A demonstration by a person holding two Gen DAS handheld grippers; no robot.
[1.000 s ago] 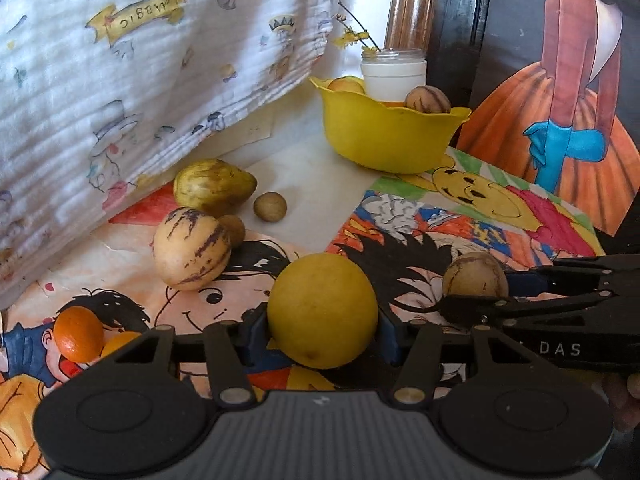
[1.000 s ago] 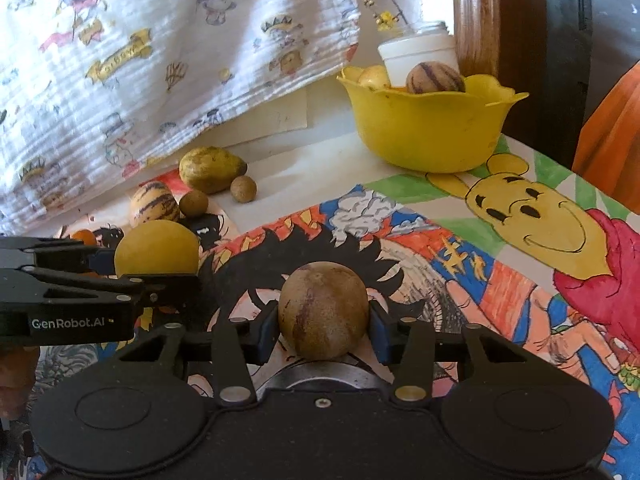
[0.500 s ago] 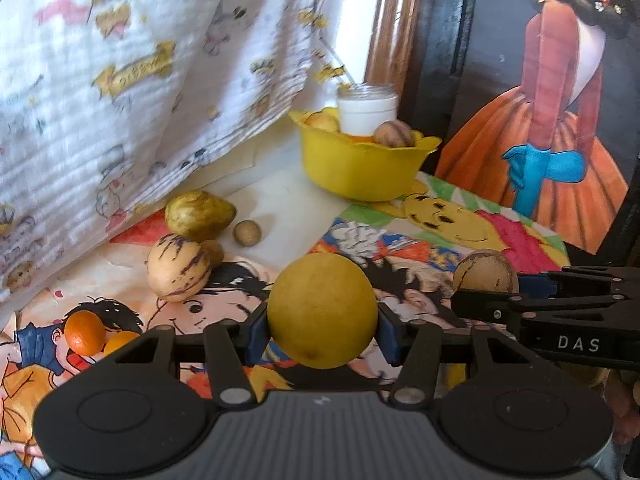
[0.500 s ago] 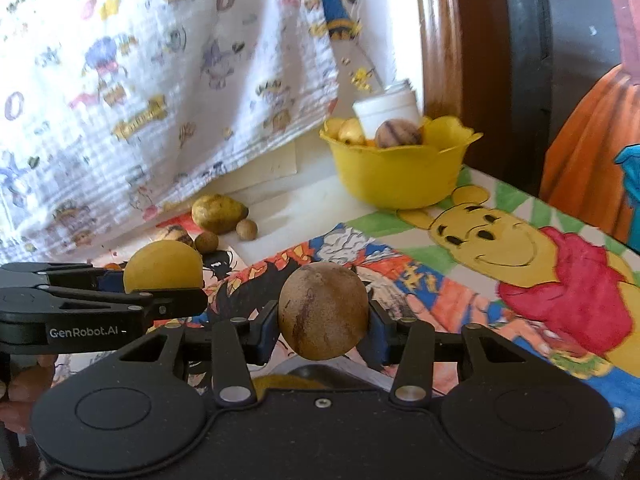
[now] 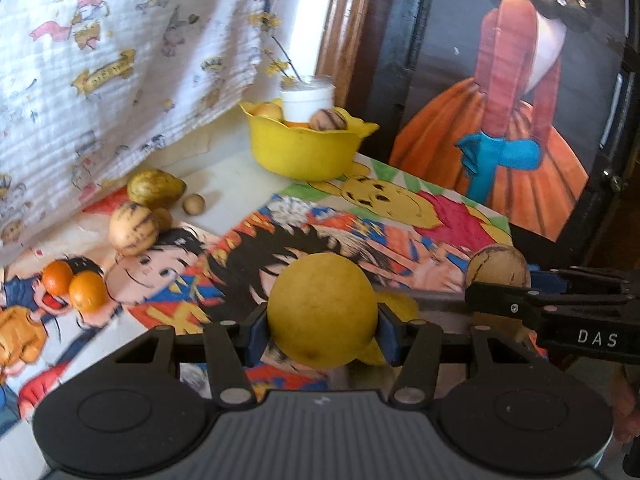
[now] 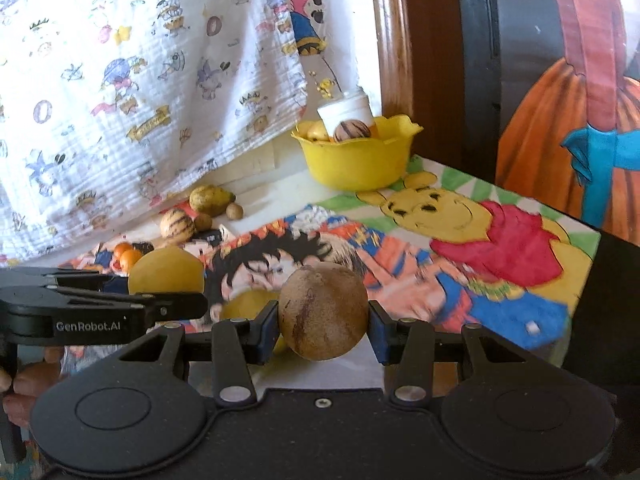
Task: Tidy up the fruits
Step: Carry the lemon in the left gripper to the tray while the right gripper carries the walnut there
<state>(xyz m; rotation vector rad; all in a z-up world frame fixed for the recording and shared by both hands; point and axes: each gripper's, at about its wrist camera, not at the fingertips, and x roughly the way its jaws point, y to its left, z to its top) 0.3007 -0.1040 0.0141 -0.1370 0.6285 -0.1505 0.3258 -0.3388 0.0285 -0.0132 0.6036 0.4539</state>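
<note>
Left wrist view: left gripper (image 5: 322, 316) clamped a yellow fruit (image 5: 322, 310); right gripper (image 6: 323, 312) clamped a brown fruit (image 6: 323, 312), both above the tabletop (image 6: 520, 216). Step: carrying, probably to the far yellow bowl (image 5: 304, 150). Next: reach, release inside.

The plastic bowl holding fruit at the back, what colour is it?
Yellow. The wavy-rimmed yellow plastic bowl shows best in the right wrist view.

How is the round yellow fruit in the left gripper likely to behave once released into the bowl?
The yellow fruit looks round and smooth, so it probably rolls when freed. Held only at its sides by the left gripper, it seems firm. The yellow bowl already holds fruit, so it may settle against them.
</note>
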